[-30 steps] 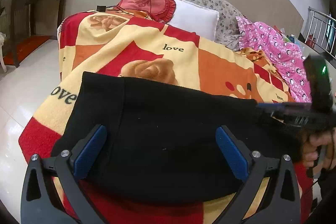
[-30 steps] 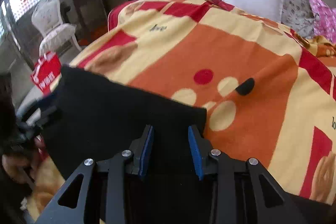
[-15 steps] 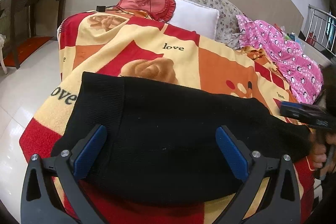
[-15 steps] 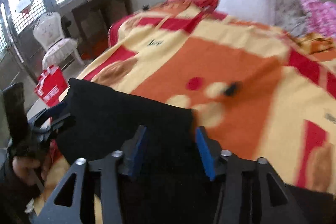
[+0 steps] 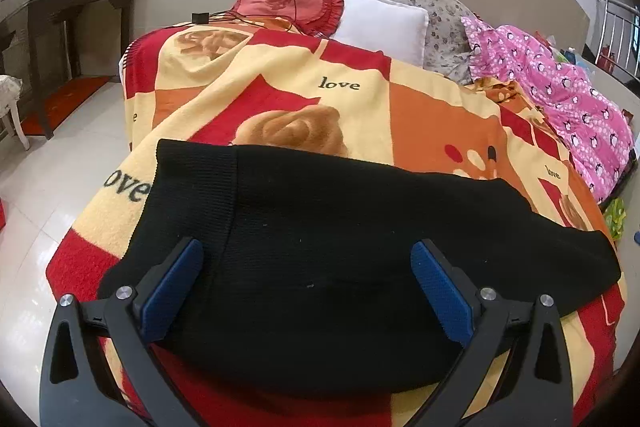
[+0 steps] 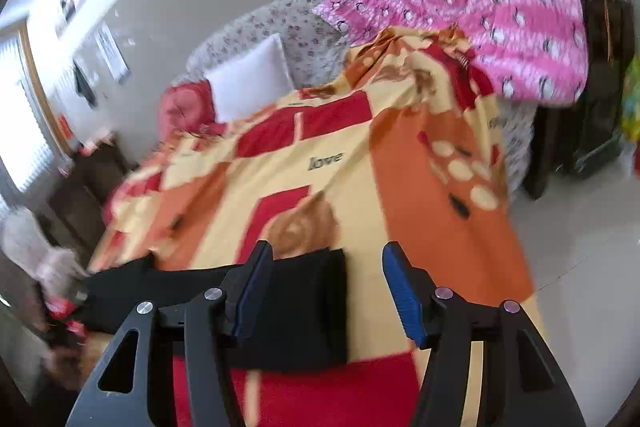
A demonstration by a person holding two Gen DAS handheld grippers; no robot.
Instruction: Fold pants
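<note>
Left gripper (image 5: pixel 306 287): we found its jaws wide apart, holding nothing, hovering over the pants (image 5: pixel 340 251).
Right gripper (image 6: pixel 326 291): jaws apart too, empty, above the pants' end (image 6: pixel 304 307); that view was blurred.
Pants: black knit, lying flat across the near edge of the blanket (image 5: pixel 360 115), one end close to the corner.
Beyond: white pillow (image 5: pixel 380 23) and pink quilt (image 5: pixel 560 95), well apart from the pants.
Risk: we judged a pinch might take only the top layer, or catch blanket with it.
Risk: we judged the near edge could slide off the bed.
</note>
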